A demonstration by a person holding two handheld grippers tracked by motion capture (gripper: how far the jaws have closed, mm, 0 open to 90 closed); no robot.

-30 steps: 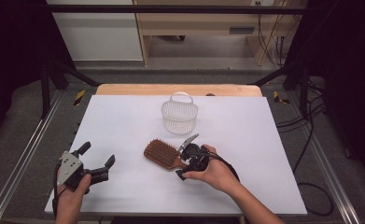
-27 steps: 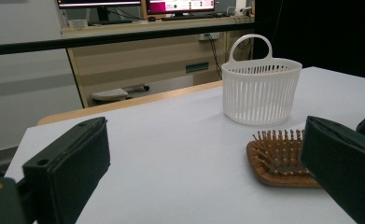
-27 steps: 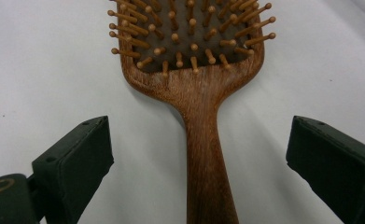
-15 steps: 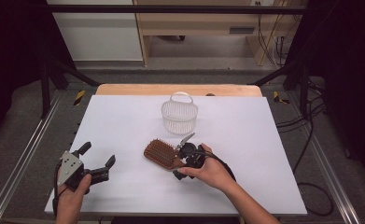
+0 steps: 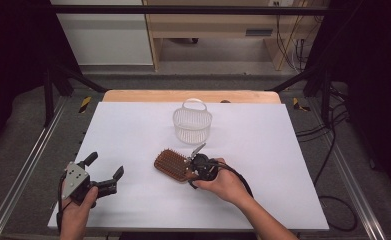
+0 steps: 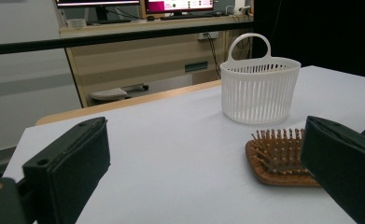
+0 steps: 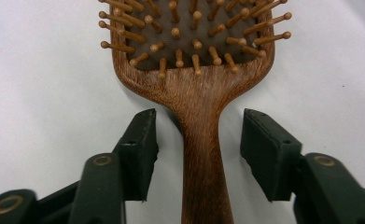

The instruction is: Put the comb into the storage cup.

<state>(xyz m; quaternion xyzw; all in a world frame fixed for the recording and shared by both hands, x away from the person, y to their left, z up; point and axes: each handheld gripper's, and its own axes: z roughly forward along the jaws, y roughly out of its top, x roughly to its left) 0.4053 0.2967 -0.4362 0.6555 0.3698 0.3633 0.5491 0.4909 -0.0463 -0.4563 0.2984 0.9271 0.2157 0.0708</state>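
The wooden hairbrush (image 5: 172,165) is seen lying bristles-up on the white bench (image 5: 133,130), just in front of the white basket (image 5: 192,124), its handle straddled but not touched by the spread right claw (image 7: 199,140), while the left claw (image 5: 103,172) is held apart near the bench's front left corner.

Beyond your white surface (image 5: 293,150) you face a light wooden desk (image 5: 218,22) carrying monitors (image 6: 138,4), grey floor (image 5: 223,80) beneath, cables (image 5: 288,45) trailing right, black curtains (image 5: 368,60) flanking.
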